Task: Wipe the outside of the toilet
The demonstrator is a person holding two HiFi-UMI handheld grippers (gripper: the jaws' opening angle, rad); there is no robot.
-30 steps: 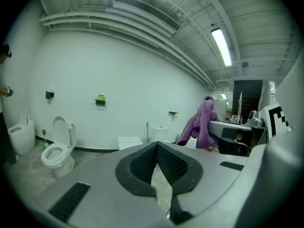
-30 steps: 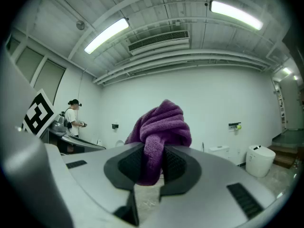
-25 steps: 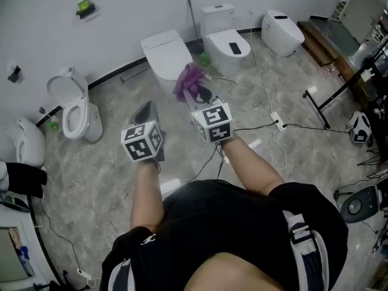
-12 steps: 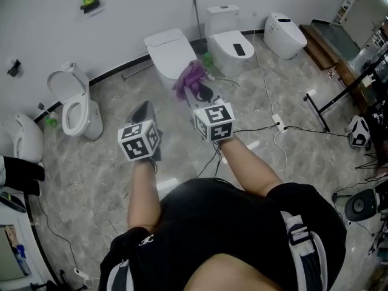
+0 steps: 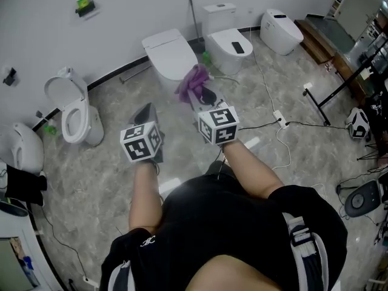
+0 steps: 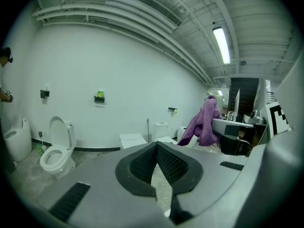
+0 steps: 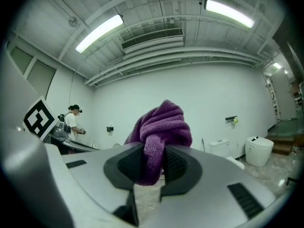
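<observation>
In the head view a row of white toilets stands along the far wall. The closed-lid toilet (image 5: 168, 54) lies straight ahead of both grippers. My right gripper (image 5: 202, 94) is shut on a purple cloth (image 5: 193, 81) that hangs bunched just in front of that toilet. The right gripper view shows the purple cloth (image 7: 160, 134) pinched between the black pads. My left gripper (image 5: 145, 113) is held over the floor to the left, jaws shut with nothing between them. In the left gripper view the left gripper (image 6: 156, 147) points at the wall and the closed-lid toilet (image 6: 132, 140).
An open-seat toilet (image 5: 74, 105) stands at the left and another toilet (image 5: 18, 147) at the far left. Two more toilets (image 5: 227, 43) (image 5: 281, 31) are at the right. Cables and a power strip (image 5: 277, 120) lie on the marble floor. Another person (image 7: 70, 124) stands at the left in the right gripper view.
Both grippers stay nearly where they were, the right one shifting slightly right with the cloth. The head camera has wobbled a little.
</observation>
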